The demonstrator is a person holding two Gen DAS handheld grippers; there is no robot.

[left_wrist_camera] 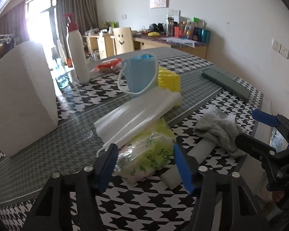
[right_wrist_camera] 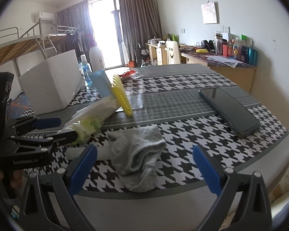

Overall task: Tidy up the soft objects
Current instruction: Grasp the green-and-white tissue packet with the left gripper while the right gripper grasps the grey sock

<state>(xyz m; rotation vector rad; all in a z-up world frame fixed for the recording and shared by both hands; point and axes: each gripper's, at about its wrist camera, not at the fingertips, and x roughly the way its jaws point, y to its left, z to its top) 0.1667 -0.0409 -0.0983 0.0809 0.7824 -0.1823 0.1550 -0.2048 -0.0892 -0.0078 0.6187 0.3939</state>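
A green tissue pack [left_wrist_camera: 148, 154] lies on the houndstooth table with a white folded plastic bag [left_wrist_camera: 138, 113] leaning on it. My left gripper [left_wrist_camera: 144, 161] is open, its blue pads either side of the pack. A grey sock [right_wrist_camera: 138, 154] lies crumpled near the table's front edge, draped over a white bar [right_wrist_camera: 86, 152]; it also shows in the left wrist view [left_wrist_camera: 219, 130]. My right gripper [right_wrist_camera: 144, 169] is open just before the sock. A blue face mask [left_wrist_camera: 140, 75] and a yellow sponge [left_wrist_camera: 169, 80] stand behind the pack.
A white foam box [left_wrist_camera: 19, 96] stands at the left. A white pump bottle [left_wrist_camera: 77, 52] and a red snack pack [left_wrist_camera: 107, 66] are farther back. A dark phone [right_wrist_camera: 229, 111] lies at the right. A blue spray bottle [right_wrist_camera: 85, 73] stands behind the box.
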